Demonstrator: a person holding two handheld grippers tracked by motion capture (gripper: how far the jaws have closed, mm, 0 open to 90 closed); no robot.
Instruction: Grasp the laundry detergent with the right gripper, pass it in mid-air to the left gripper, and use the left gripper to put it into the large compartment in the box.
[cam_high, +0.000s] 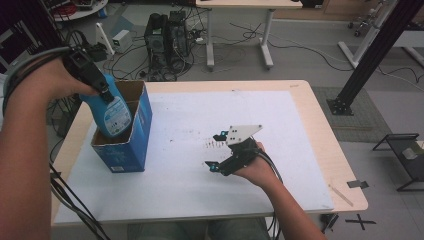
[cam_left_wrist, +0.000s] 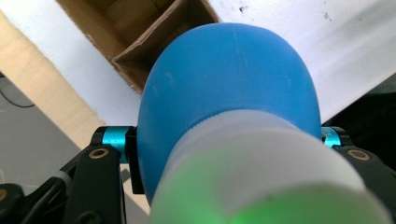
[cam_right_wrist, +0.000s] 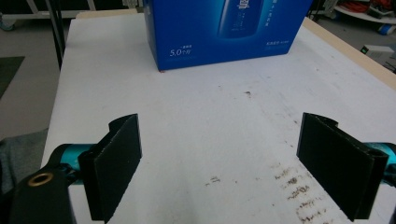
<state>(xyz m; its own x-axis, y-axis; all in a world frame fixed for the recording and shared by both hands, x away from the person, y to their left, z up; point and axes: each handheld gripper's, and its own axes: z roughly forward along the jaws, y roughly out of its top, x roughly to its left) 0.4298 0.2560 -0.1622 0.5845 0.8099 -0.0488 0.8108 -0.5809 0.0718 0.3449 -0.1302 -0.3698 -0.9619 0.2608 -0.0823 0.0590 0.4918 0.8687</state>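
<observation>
White-covered wooden tabletop (cam_high: 200, 185). Open-topped blue cardboard box (cam_high: 134, 145) stands at its left. Blue plastic bottle with white cap (cam_high: 111, 112), tilted over the box opening, clamped by left gripper (cam_high: 92, 75). Right gripper (cam_high: 219, 150) rests mid-table, jaws spread, empty.

The mouth of the open blue box (cam_high: 127, 131) is largely taken by the blue bottle (cam_high: 112, 112) held tilted in it, so little room is left beside it. The white worktop (cam_high: 175, 190) between the box and the right hand-held gripper (cam_high: 216, 150) is left free, and a wide bare gap is kept between that gripper's jaws.
</observation>
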